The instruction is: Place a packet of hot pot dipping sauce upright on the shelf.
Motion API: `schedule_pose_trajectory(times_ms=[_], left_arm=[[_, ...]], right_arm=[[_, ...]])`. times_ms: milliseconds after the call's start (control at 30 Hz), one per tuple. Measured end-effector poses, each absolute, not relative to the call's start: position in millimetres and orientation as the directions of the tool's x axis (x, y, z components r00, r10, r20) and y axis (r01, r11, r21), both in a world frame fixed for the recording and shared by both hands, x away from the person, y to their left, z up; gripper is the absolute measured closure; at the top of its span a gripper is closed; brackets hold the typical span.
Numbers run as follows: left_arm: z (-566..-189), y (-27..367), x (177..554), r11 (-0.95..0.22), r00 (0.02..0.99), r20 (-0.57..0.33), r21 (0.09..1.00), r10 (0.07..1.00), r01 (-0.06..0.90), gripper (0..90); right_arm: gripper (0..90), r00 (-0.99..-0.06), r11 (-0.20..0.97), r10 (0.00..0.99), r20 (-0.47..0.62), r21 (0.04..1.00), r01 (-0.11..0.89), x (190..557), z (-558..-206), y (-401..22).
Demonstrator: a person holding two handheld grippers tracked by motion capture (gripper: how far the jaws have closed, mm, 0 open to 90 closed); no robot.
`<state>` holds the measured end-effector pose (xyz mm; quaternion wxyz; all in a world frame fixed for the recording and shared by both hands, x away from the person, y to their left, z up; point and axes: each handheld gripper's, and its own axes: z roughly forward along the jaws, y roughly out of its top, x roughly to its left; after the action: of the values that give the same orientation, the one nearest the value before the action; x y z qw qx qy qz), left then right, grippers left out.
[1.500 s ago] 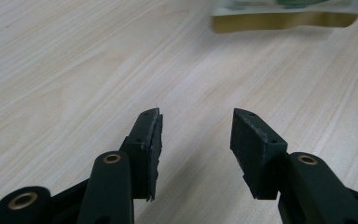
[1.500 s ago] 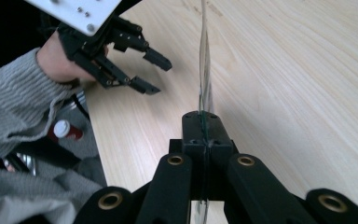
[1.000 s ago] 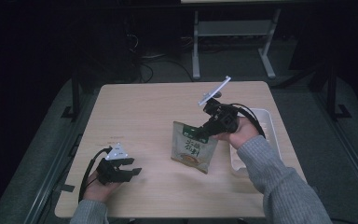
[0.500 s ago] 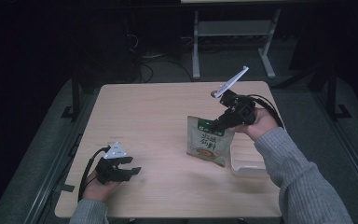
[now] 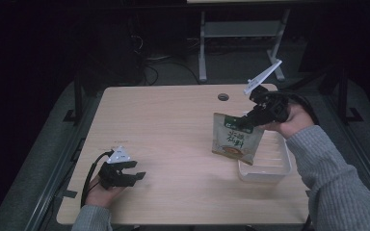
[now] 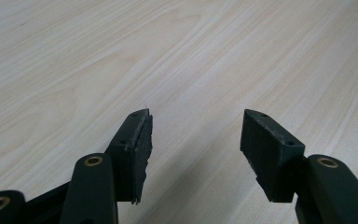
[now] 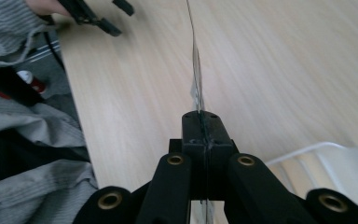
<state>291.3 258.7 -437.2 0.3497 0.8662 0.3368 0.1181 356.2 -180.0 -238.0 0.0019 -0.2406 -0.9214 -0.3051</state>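
Right tongs (image 5: 244,121) pinching the top edge of the pouch (image 5: 233,142), jaws pressed flat together on the film (right gripper view: pouch (image 7: 196,79) seen edge-on, running straight up from between the pads). Pouch hangs clear of the worktop (image 5: 173,125), tilted, its lower right corner over the left rim of the tray (image 5: 270,168). Pouch is sealed, printed green at the top with a food picture lower down; contents not visible.

Tray: white, shallow, rectangular, ribbed floor, sits at the worktop's right edge near the front. Nothing to be seen in the part that shows; the pouch and the right hand (image 5: 289,120) cover its far left corner, so can't tell there. In the right gripper view a bit of the tray (image 7: 335,163) shows at lower right, below and to the side of the tongs.

Left tongs (image 5: 136,171) spread, nothing between them (left gripper view: bare wood between the two pads (image 6: 137,149)). Jaws have just been opening a little wider. They rest low over the front left of the worktop, held by the left hand (image 5: 101,190), well apart from pouch and tray.

Worktop otherwise: light wood, round cable hole (image 5: 223,97) near the far edge, just behind the pouch. Grey sleeve (image 5: 332,183) comes in from bottom right, over the tray's near right side.
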Motion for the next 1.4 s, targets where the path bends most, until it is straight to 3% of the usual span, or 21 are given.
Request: schedule_pose_trajectory(times_ms=[467, 900, 1400], left_arm=[[-438.6, 256.0, 292.4, -0.539, 0.752, -0.027, 0.68, 0.659, 0.497, 42.3], [-440.7, 254.9, 293.6, -0.547, 0.754, -0.029, 0.671, 0.656, 0.501, 42.1], [-440.7, 254.7, 295.2, -0.537, 0.75, -0.035, 0.676, 0.661, 0.505, 41.4]], right_arm=[[89.0, -0.872, 0.702, 0.477, 0.109, 0.549, 0.453, 350.3, -233.2, -224.4], [88.9, -0.887, 0.721, 0.45, 0.107, 0.542, 0.431, 346.2, -240.5, -260.5], [88.8, -0.888, 0.752, 0.453, 0.073, 0.505, 0.425, 352.9, -251.1, -260.5]])
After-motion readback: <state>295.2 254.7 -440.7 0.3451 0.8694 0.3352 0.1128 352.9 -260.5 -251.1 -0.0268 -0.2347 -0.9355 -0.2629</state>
